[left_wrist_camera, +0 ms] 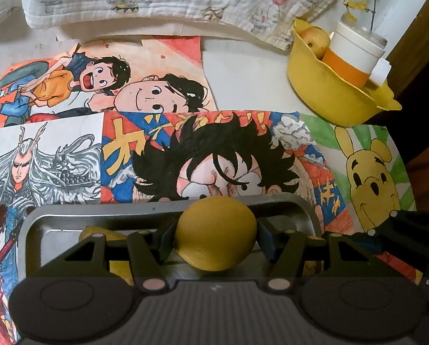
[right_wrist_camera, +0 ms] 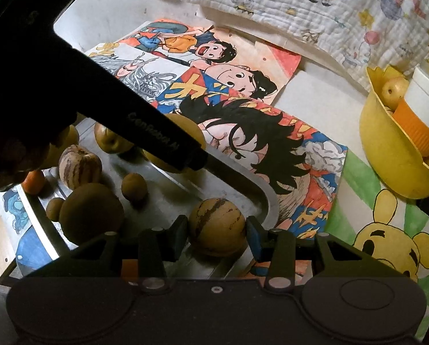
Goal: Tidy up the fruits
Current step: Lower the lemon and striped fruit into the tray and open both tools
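A dull-yellow lemon (left_wrist_camera: pixel 216 233) over a silver metal tray (left_wrist_camera: pixel 30 230); a tan round melon (right_wrist_camera: pixel 217 227) striped dark brown (perhaps purple); a bright yellow plastic bowl (left_wrist_camera: pixel 315 86); an orange-banded white cup (left_wrist_camera: pixel 355 54).

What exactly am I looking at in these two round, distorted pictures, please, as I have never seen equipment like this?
No robot here: a person holds a two-finger gripper in each hand, each with a fisheye camera looking along its fingers. The left view shows the left gripper closed on a yellow lemon over a metal tray. The right view shows the right gripper with fingers on either side of a striped melon in the same tray, among other fruit; whether it grips yet is unclear. The dark bar across is the other gripper. Cartoon drawings cover the table, and a yellow bowl holds an apple and cup.
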Tool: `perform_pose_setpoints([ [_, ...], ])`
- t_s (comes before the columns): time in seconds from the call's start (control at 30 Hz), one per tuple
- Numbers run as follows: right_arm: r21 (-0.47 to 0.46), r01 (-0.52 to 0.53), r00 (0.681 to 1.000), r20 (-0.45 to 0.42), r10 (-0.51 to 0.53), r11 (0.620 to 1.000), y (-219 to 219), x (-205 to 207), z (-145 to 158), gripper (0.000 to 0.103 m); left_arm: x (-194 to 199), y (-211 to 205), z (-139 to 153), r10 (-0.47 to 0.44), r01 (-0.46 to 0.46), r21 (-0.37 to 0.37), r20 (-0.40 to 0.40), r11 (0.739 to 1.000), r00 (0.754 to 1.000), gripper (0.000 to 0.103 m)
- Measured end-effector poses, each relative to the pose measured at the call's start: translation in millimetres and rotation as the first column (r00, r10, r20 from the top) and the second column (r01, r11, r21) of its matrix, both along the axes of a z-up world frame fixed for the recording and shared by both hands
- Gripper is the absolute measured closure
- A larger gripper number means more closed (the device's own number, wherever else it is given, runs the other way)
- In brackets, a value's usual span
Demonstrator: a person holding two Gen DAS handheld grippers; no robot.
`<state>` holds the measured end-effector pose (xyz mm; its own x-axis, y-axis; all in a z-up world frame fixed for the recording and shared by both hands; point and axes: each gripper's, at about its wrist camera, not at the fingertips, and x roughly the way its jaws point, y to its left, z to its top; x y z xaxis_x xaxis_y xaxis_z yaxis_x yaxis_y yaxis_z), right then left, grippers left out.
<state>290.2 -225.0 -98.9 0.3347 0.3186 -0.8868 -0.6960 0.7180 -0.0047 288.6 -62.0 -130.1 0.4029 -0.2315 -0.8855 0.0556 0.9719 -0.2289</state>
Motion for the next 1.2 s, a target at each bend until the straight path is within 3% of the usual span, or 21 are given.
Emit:
perform_pose_setpoints([
  [0.73, 0.001, 0.014, 1.000, -0.011, -0.014, 1.000, 0.4, 1.3, -2.8, 0.057, 1.3, 1.5, -6.5, 0.009, -0.008, 0.016, -0.038, 1.000, 0.999, 0.040],
  [1.2, 0.022, 0.116, 0.993, -0.039, -0.115, 0.993, -2.8, 0.9, -3.5, 0.055, -1.2, 4.8, -3.8, 0.052, -0.052, 0.004, -0.038, 0.999, 0.998, 0.038],
])
